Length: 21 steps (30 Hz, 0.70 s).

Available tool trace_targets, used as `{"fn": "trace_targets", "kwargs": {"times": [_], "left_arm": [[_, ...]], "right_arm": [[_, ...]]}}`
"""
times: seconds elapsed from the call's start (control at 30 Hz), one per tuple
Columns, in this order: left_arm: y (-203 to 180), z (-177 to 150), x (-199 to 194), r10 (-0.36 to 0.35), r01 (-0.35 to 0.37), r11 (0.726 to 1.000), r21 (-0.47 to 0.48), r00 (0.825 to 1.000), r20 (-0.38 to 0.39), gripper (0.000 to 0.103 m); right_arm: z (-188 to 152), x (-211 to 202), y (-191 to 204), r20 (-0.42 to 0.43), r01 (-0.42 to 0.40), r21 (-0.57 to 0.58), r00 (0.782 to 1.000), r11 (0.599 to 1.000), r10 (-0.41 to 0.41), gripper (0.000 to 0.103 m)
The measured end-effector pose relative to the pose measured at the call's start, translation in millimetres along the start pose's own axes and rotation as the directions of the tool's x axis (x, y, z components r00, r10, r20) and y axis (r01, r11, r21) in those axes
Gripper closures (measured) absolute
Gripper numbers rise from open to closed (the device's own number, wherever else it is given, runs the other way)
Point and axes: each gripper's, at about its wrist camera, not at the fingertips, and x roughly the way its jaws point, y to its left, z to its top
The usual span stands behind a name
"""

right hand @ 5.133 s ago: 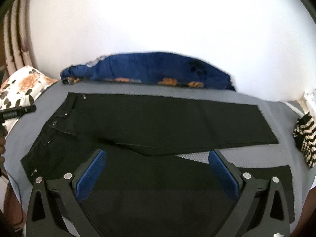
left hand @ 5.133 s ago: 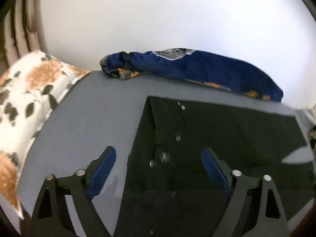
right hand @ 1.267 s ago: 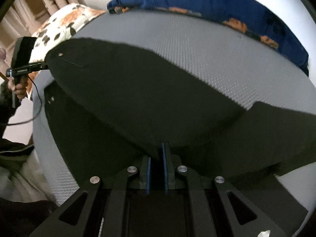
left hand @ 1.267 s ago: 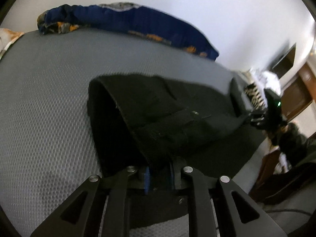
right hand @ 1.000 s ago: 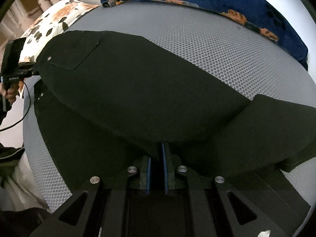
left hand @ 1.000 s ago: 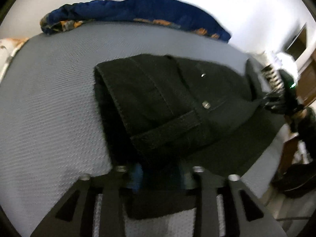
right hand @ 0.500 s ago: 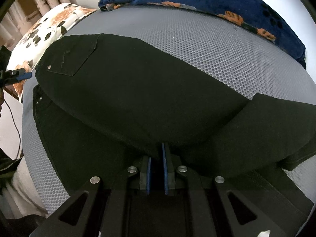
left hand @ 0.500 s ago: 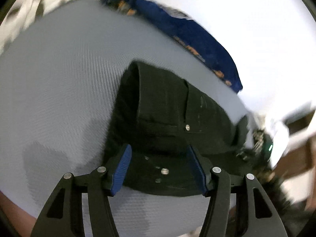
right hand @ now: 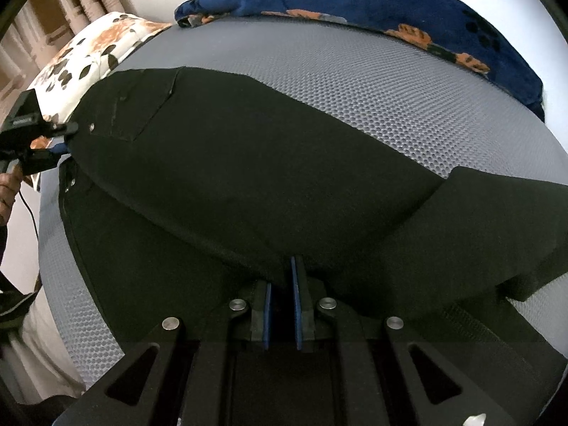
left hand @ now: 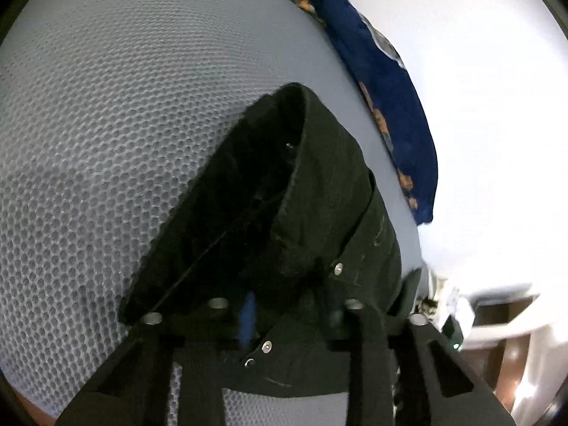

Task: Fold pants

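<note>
- Left wrist view: the left hand-held gripper (left hand: 289, 314) is closing on the waistband of the black pants (left hand: 319, 191), near the bed's (left hand: 88, 124) left edge; grip both layers squarely.
- Right wrist view: the right hand-held gripper (right hand: 282, 289) pinches the pants' (right hand: 248, 163) mid-leg fold; hold it taut.

Soft daylight, glaring white wall (left hand: 479, 106), fisheye-bent edges, left view slightly motion-blurred.
</note>
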Motion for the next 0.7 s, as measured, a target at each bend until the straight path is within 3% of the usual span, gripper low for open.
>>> {"fn": "trace_targets", "kwargs": {"times": [0.17,0.33,0.47,0.7], "left_arm": [[-24,-5,-11,0.014,-0.009,0.990,0.139,0.999,-0.036,0.083],[-30,-8,-14,0.074,-0.051,0.967,0.249,0.994,-0.085,0.083],[-21,-14,-14,0.146,-0.100,0.944,0.314,0.981,-0.125,0.083],[-19,-23,-23,0.196,-0.136,0.913,0.384,0.973,-0.123,0.083]], "right_arm": [[-2,-33,5,0.040,0.024,0.008,0.999,1.000,-0.024,0.096],[-16,-65,24,0.050,0.009,-0.028,0.999,1.000,-0.007,0.096],[-34,-62,48,0.001,-0.006,-0.059,1.000,0.998,0.006,0.096],[-55,-40,61,-0.067,-0.051,-0.033,0.997,0.998,0.049,0.096]]}}
